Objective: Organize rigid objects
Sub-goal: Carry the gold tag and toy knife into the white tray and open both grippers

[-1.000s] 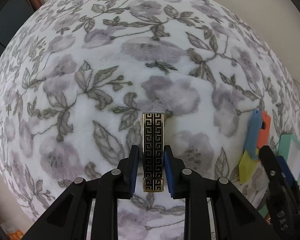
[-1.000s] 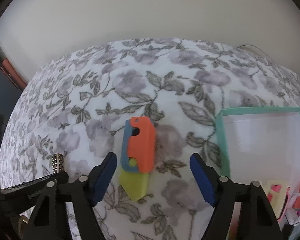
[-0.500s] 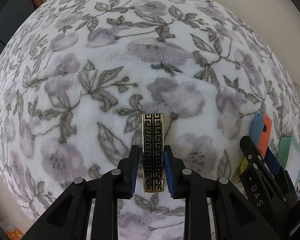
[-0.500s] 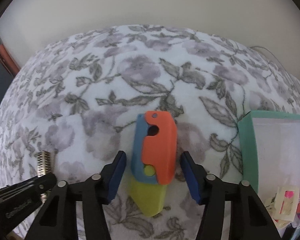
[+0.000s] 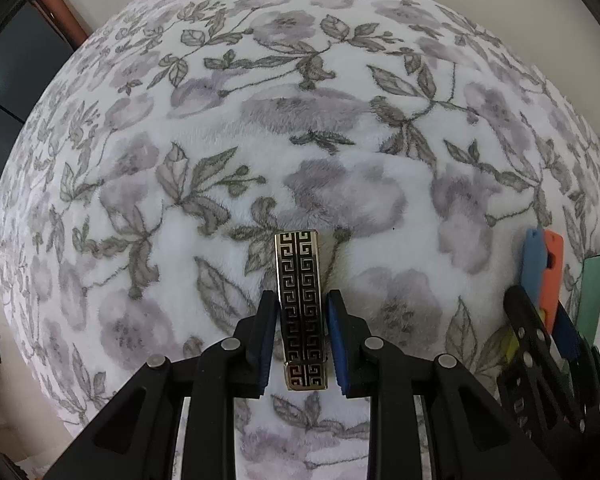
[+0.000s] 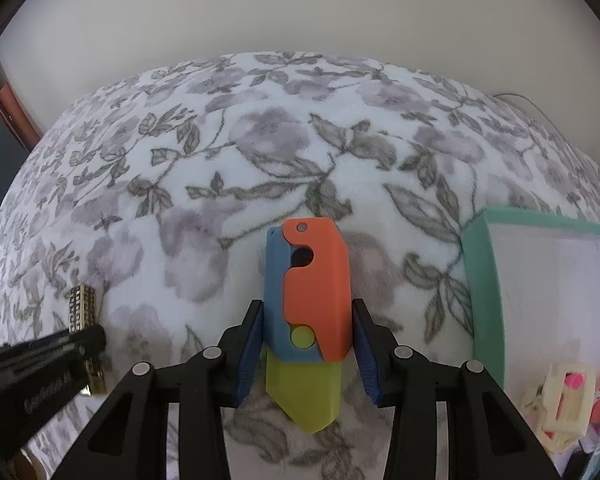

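My left gripper [image 5: 301, 340] is shut on a black-and-gold lighter [image 5: 301, 308] with a key pattern, held above the floral blanket [image 5: 260, 140]. My right gripper [image 6: 306, 354] is shut on an orange, blue and yellow toy knife [image 6: 308, 304], its yellow blade pointing back at the camera. The toy knife also shows at the right edge of the left wrist view [image 5: 542, 272]. The lighter shows at the left of the right wrist view [image 6: 85, 306], held by the left gripper's fingers [image 6: 40, 372].
A mint-green box [image 6: 474, 280] with a white inside stands on the blanket right of the toy knife; small cream and pink items [image 6: 566, 404] lie at its near end. A pale wall lies behind the blanket.
My right gripper has closed from wide open onto the toy knife and lifted it slightly. My left gripper keeps its hold on the lighter and has risen a little.
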Tool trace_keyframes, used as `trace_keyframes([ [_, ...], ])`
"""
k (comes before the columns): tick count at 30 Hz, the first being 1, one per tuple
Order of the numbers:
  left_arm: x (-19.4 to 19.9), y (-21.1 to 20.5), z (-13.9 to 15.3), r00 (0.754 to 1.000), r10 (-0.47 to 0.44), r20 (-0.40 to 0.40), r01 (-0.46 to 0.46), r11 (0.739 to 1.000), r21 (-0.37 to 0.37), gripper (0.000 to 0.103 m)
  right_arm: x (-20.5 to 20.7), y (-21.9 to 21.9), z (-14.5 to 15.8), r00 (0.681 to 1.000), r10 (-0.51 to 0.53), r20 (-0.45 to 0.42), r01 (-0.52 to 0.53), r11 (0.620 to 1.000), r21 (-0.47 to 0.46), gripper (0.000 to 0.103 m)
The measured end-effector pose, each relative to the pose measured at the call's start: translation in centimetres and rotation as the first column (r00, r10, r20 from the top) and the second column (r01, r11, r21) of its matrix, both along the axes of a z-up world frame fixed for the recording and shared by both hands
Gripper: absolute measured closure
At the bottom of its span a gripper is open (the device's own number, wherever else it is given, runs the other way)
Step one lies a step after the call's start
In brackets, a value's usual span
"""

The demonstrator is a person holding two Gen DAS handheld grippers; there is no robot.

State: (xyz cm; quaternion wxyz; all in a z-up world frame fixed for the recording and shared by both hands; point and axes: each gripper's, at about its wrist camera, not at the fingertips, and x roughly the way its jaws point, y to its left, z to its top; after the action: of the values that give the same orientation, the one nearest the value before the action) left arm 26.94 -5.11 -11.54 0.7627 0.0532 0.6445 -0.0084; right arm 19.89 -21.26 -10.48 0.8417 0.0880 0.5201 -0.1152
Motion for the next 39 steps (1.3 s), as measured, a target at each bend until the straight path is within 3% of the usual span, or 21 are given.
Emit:
trace_keyframes([
  [8,-1.7,-4.3,0.0,0.993,-0.091,0.073,0.076,0.978,0.196,0.078,-2.4,-0.5,0.0,1.0,-0.015,0.011,0.015,0.999,0.032,0.058],
  [14,-2.8,-6.7,-0.4,0.984,-0.153,0.09,0.123,0.955,0.27,0.08,-3.5,-0.8,0.0,1.0,-0.018,0.01,0.017,0.999,0.038,0.058],
  [26,-3.9,-4.7,0.5,0.994,-0.091,0.057,0.081,0.983,0.165,0.081,-5.5,-0.7,0.0,0.999,-0.04,-0.011,0.041,0.999,0.035,0.058],
  [31,-4.5,-4.2,1.3,0.997,-0.066,0.048,0.061,0.993,0.101,0.081,-7.2,-1.3,0.2,0.997,-0.075,-0.009,0.075,0.992,0.102,0.059],
  [39,-5.9,-4.3,4.9,0.99,-0.079,0.121,0.071,0.995,0.072,0.081,-9.7,-2.6,1.3,0.992,-0.125,0.01,0.121,0.971,0.206,0.059],
])
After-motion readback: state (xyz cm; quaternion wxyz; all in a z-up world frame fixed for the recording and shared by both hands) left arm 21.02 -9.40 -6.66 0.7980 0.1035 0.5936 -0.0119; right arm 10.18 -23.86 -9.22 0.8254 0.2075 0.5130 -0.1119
